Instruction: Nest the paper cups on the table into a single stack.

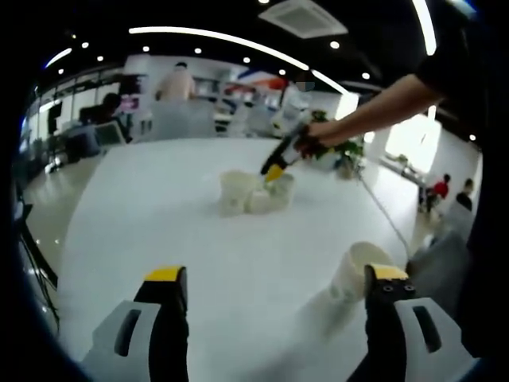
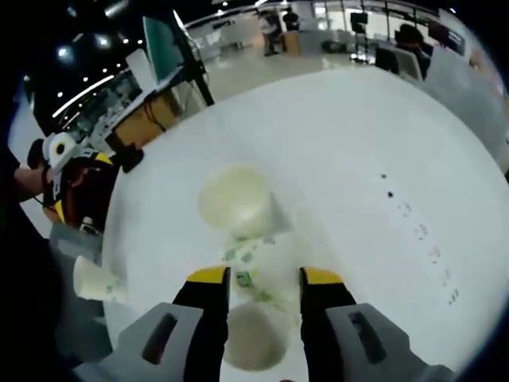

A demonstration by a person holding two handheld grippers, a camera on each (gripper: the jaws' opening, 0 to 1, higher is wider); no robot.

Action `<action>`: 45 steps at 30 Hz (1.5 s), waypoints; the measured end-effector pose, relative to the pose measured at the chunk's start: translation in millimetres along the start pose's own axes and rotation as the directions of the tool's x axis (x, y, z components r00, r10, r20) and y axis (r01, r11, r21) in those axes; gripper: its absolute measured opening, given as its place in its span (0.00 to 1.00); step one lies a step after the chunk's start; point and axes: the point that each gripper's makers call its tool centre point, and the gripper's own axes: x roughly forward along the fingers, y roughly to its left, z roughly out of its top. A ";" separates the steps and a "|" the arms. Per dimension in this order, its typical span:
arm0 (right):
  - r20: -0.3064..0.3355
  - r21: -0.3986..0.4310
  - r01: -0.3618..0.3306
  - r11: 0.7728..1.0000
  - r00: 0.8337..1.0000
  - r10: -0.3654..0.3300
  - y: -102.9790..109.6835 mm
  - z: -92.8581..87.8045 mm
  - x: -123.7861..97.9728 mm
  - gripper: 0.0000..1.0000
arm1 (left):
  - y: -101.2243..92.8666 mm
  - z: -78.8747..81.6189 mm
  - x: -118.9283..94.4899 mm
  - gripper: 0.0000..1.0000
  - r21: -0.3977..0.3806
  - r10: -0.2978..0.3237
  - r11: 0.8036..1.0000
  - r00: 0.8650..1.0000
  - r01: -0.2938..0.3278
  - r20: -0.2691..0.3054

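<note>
Right gripper point(image 2: 262, 278), lower centre: jaws parted astride a cup point(image 2: 253, 334) in the table point(image 2: 358, 143) cluster, likely lining up a grasp. Left gripper point(image 1: 274, 282): jaws wide apart, idle; lone cup point(image 1: 354, 270) lower right, awaiting stacking.

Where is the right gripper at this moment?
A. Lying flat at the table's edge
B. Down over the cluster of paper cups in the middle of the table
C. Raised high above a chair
B: in the left gripper view the right gripper reaches down to the cluster of paper cups mid-table, and in the right gripper view its jaws straddle a cup.
</note>
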 end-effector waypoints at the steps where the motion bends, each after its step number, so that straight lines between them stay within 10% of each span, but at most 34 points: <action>1: 0.000 -0.001 -0.001 1.000 1.000 0.001 0.3 -0.1 -0.1 0.29 | 0.2 -0.2 -0.2 0.90 -0.001 0.000 1.000 1.000 0.000 0.000; 18: -0.010 -0.091 -0.057 0.994 0.998 0.057 17.7 0.3 0.1 0.06 | -0.6 -4.0 -3.0 0.90 0.000 0.000 1.000 1.000 0.000 -0.001; 45: -0.031 -0.203 -0.124 0.971 0.992 0.120 38.5 1.2 -7.3 0.00 | -5.9 0.7 -3.7 0.89 0.012 -0.009 1.000 1.000 0.009 0.014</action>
